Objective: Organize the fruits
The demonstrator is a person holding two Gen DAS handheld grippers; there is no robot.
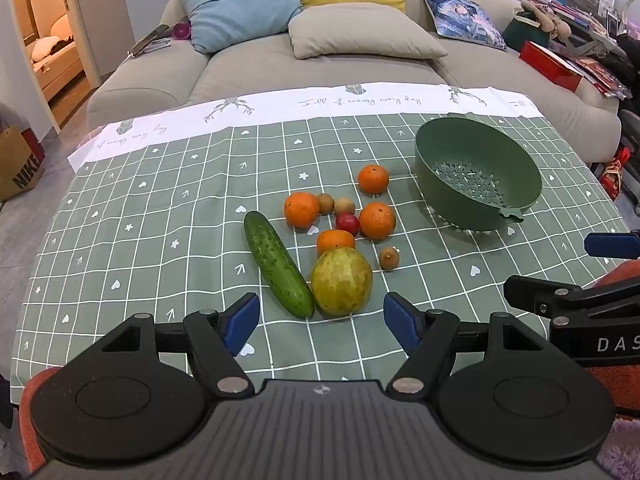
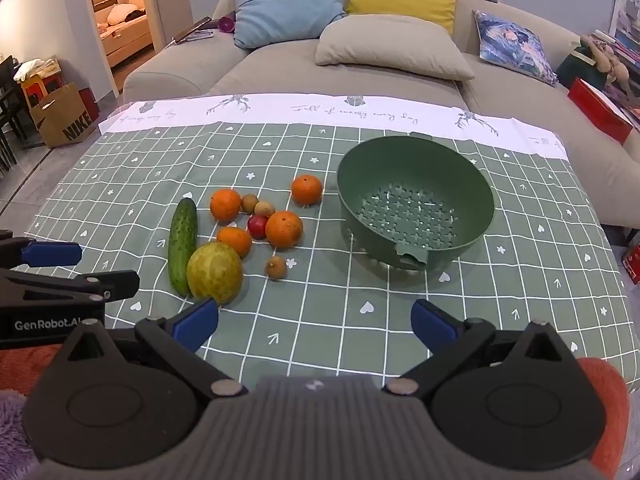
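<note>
A cluster of fruit lies mid-table on the green checked cloth: a cucumber (image 1: 278, 264), a large yellow-green fruit (image 1: 341, 282), several oranges such as the far orange (image 1: 373, 179), a small red fruit (image 1: 347, 223) and small brown fruits. An empty green colander bowl (image 1: 478, 174) stands to the right; it also shows in the right wrist view (image 2: 416, 200). My left gripper (image 1: 320, 322) is open and empty, just in front of the yellow-green fruit. My right gripper (image 2: 316, 322) is open and empty over bare cloth, between the yellow-green fruit (image 2: 215, 267) and the bowl.
A beige sofa (image 1: 320, 68) with blue, yellow and beige cushions runs along the table's far edge. A red box (image 1: 550, 66) and clutter sit at the right. A paper bag (image 2: 64, 120) stands on the floor at the left.
</note>
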